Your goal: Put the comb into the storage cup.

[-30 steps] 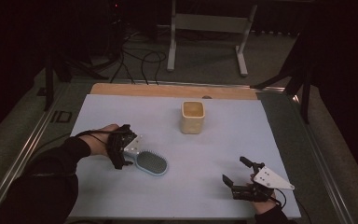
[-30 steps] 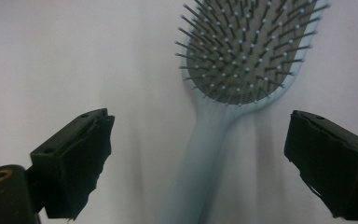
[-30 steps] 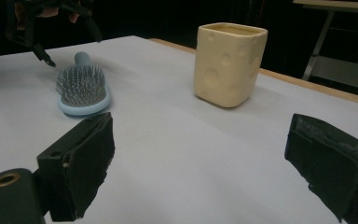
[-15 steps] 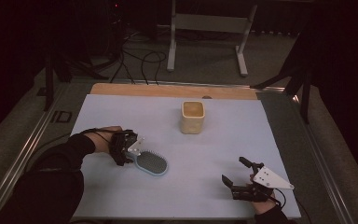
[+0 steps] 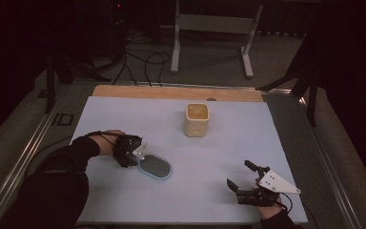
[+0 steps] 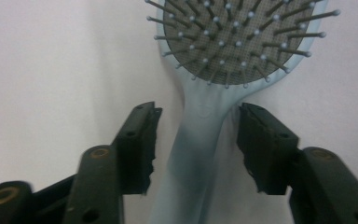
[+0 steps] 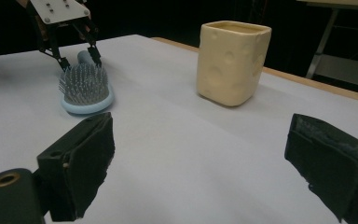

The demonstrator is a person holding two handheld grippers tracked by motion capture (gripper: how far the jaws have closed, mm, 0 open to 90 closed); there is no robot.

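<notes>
While the hairbrush (image 5: 154,167) lies flat on the pale sheet that covers the counter (image 5: 267,138), bristles up, the left gripper (image 5: 134,151) has come to its handle end and its jaws have just been closing around the handle. In the left gripper view the light blue handle (image 6: 193,154) runs straight up between the two black jaws, with a narrow gap showing on each side, so the pads are not yet pressing on it: the gripper is loose around the handle, not yet grasping. The approach and the lining-up look done; what seems left is to finish the squeeze, lift the brush and carry it wherever it is meant to go. A likely place is the cream cup (image 5: 197,119) with round dimples, which stands upright towards the far middle of the counter, well apart from the brush; whether anything is inside it I cannot tell. The right gripper (image 5: 242,183) rests near the front right corner of the counter, its jaws spread wide with nothing between them, pointing across the sheet towards the cup and the brush, and takes no part in the pick-up so far.
</notes>
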